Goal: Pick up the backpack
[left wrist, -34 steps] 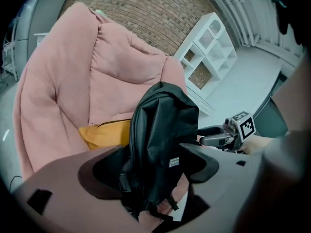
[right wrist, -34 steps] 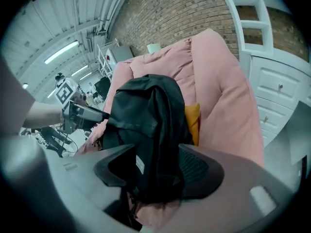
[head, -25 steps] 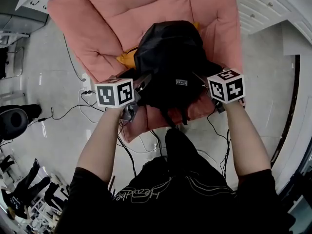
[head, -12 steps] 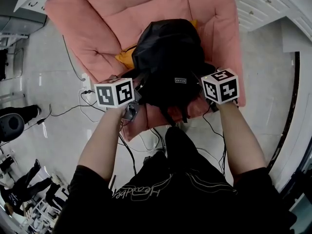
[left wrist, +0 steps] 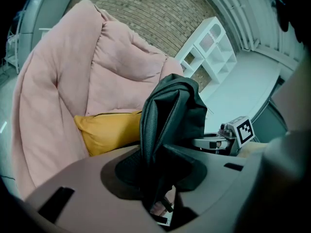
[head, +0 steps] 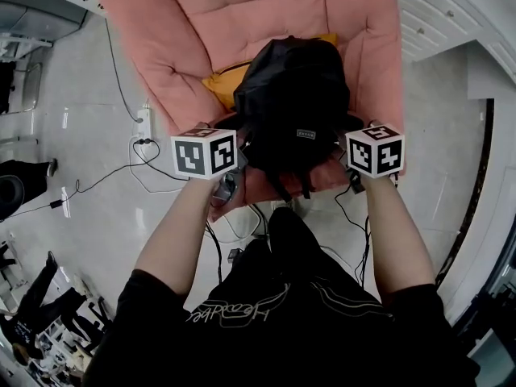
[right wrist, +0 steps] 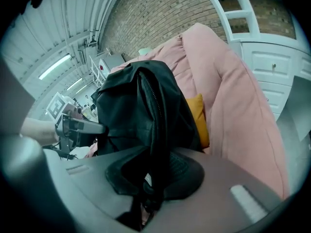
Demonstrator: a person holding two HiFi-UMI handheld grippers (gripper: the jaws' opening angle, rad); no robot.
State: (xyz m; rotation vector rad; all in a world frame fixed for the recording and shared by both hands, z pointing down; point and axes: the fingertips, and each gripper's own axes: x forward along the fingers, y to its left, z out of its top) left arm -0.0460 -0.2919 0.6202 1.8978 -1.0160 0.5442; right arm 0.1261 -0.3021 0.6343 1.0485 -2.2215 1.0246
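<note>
As two pairs of tongs close on it from either side, the black backpack [head: 294, 107] stands upright at the front edge of a pink armchair [head: 201, 22], with a yellow cushion [head: 224, 83] wedged beside it. The left tongs [left wrist: 156, 169] have a fold of the bag's black fabric between their pads. The right tongs [right wrist: 154, 171] pinch a fold on the opposite flank, just below a zip line. Both sets of jaws are narrowing, and the cloth already bunches under the pads. Gripping low on each side looks chosen to keep the soft bag balanced, since a one-sided hold would likely let it sag or swing. The bag appears to rest on the seat, so the lift seems yet to come. Cables [head: 121, 172] trail across the pale floor [head: 89, 240] by the chair.
</note>
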